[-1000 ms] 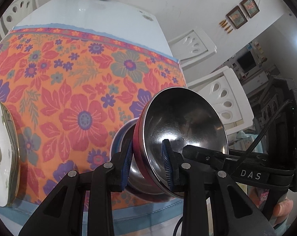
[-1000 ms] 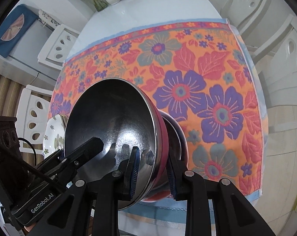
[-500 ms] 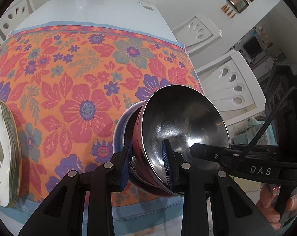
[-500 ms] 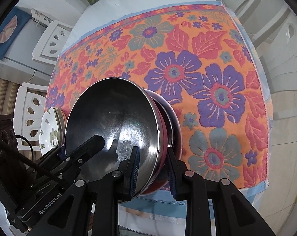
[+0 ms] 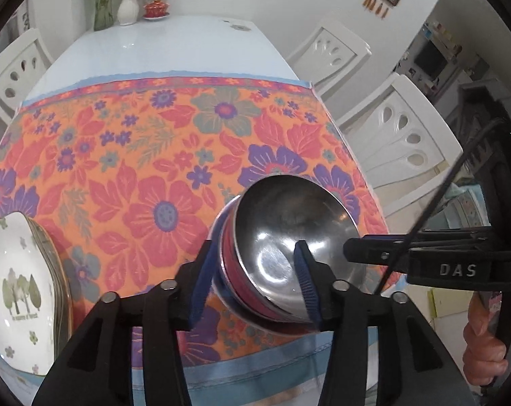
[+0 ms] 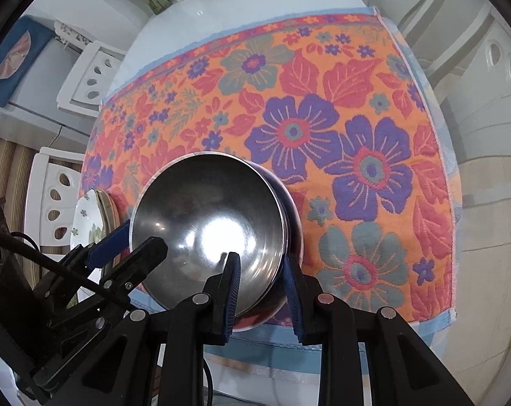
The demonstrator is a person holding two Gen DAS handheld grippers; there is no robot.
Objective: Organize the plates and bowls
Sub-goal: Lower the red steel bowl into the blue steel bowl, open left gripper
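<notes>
A stack of nested steel bowls [image 5: 289, 237] with red and blue outsides sits on the floral tablecloth [image 5: 147, 155] near the table's front edge; it also shows in the right wrist view [image 6: 208, 216]. My left gripper [image 5: 253, 277] straddles the stack's left rim with its jaws spread wider than the rim. My right gripper [image 6: 262, 291] straddles the right rim the same way. A stack of white plates with tree prints [image 5: 22, 291] lies at the front left; it also shows in the right wrist view [image 6: 89, 216].
White chairs [image 5: 400, 142] stand along the right side and another [image 5: 12, 74] on the left. A vase of flowers [image 5: 126, 0] and a small red pot [image 5: 155, 8] stand at the table's far end. The table edge is just below the bowls.
The top bowl has come down and nested into the bowls on the table. Both grippers have widened their jaws around the rim and drawn back a little.
</notes>
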